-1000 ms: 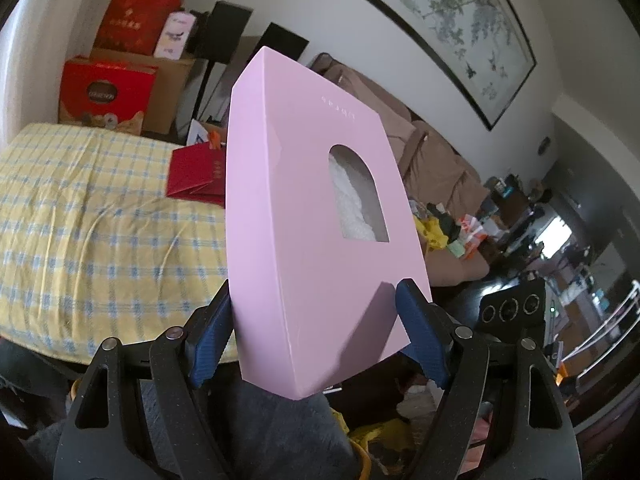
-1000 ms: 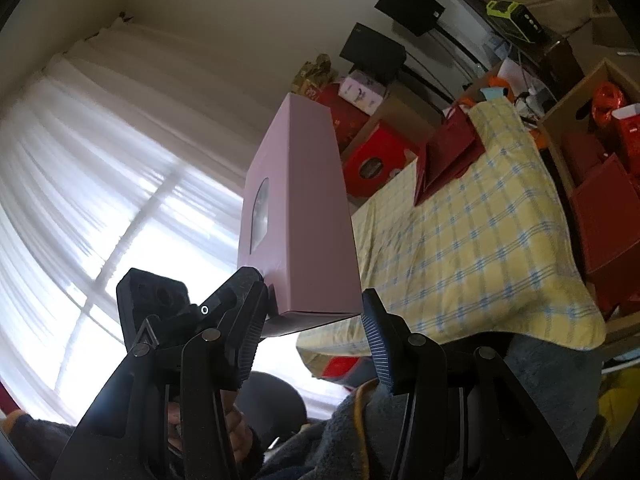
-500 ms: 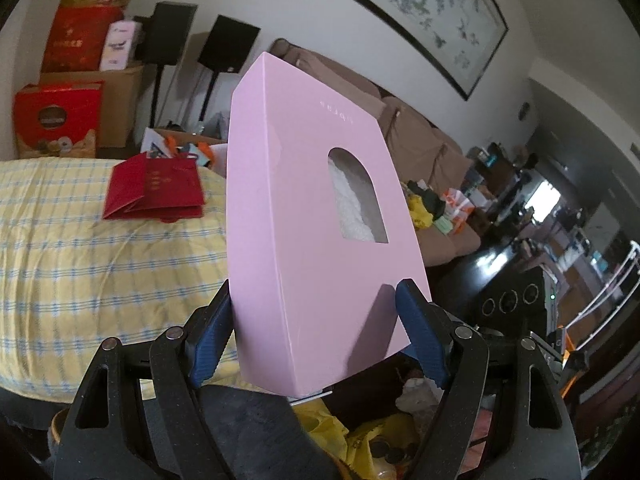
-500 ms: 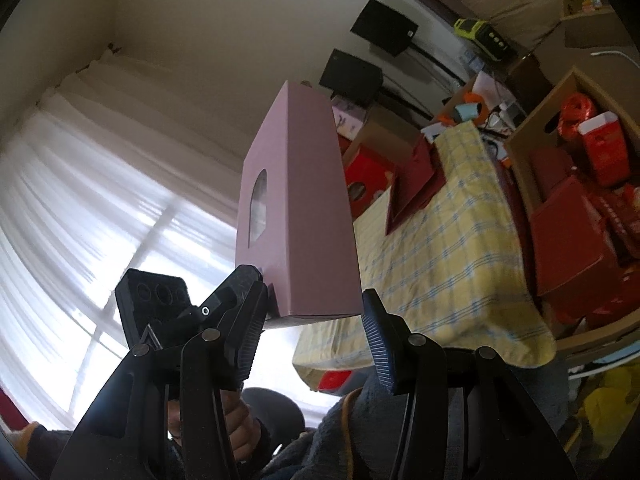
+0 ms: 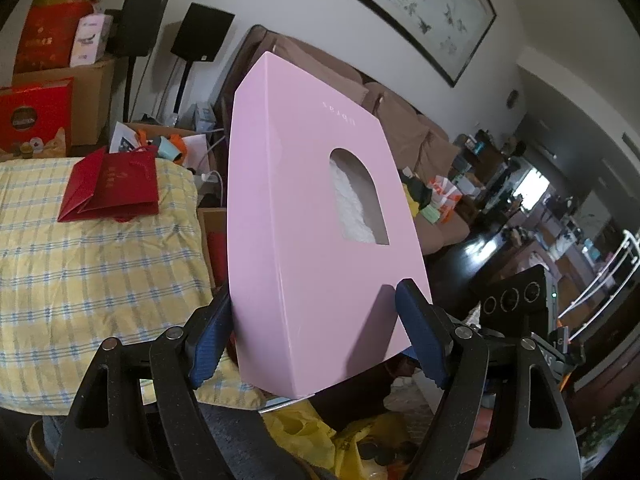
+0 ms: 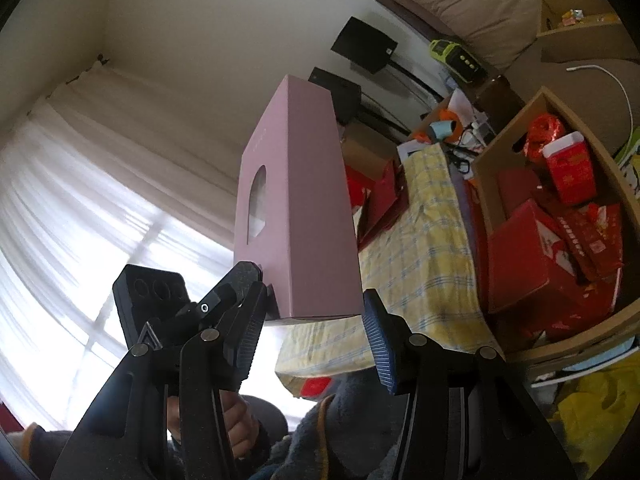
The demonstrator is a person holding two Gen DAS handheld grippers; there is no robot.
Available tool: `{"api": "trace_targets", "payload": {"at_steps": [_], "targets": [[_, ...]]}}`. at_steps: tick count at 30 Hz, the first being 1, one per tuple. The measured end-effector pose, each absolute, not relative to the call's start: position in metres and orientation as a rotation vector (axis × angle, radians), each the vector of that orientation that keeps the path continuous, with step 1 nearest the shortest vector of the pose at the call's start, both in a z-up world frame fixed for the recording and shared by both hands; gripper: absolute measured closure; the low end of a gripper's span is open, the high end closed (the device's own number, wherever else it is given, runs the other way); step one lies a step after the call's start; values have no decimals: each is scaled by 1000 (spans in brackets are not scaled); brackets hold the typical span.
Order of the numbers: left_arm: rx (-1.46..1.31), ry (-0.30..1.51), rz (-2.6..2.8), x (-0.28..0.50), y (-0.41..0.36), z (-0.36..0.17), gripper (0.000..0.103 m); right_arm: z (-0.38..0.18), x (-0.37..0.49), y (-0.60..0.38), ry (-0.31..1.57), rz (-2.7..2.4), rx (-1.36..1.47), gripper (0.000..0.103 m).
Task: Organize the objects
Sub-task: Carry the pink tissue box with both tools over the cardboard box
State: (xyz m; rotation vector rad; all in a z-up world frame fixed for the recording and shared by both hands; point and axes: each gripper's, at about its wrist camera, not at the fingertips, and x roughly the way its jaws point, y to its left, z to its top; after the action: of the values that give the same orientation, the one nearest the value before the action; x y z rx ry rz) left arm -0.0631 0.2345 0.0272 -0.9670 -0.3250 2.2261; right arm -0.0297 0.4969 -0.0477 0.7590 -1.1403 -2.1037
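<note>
Both claws have hold of one thing: the left gripper [image 5: 314, 336] is spread wide with its blue pads against the two long sides of the pink box [image 5: 316, 216], and the right gripper [image 6: 312, 320] is set narrower across the box's thin depth at the same near end. The box hangs in the air, clear of any surface, its long axis running straight out ahead of the fingers and rising away from them, arched window facing up and to the left claw's right. Below and to the left lies the yellow checked table [image 5: 80, 264] with a red bag [image 5: 112, 184] on it; in the right wrist view an open cardboard carton [image 6: 492, 160] of red packages sits beyond the table. Either could be where it goes, and I'd guess the free far end leads the way.
</note>
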Motion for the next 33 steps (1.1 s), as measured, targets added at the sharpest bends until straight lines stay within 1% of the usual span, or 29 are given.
{"api": "trace_targets", "payload": {"at_steps": [6,16,33], "targets": [[-984,-300,2214,-68,257,20,26,-59,-32,515,-1198,-2097,756,53],[-1044,-294,2146,-83,288,-11,26,-87,-31,550,-1281,-2123,796,53],[-1212,-275,2061,-131,313,-84,26,-159,-60,566,-1448,-2073,945,53]]}}
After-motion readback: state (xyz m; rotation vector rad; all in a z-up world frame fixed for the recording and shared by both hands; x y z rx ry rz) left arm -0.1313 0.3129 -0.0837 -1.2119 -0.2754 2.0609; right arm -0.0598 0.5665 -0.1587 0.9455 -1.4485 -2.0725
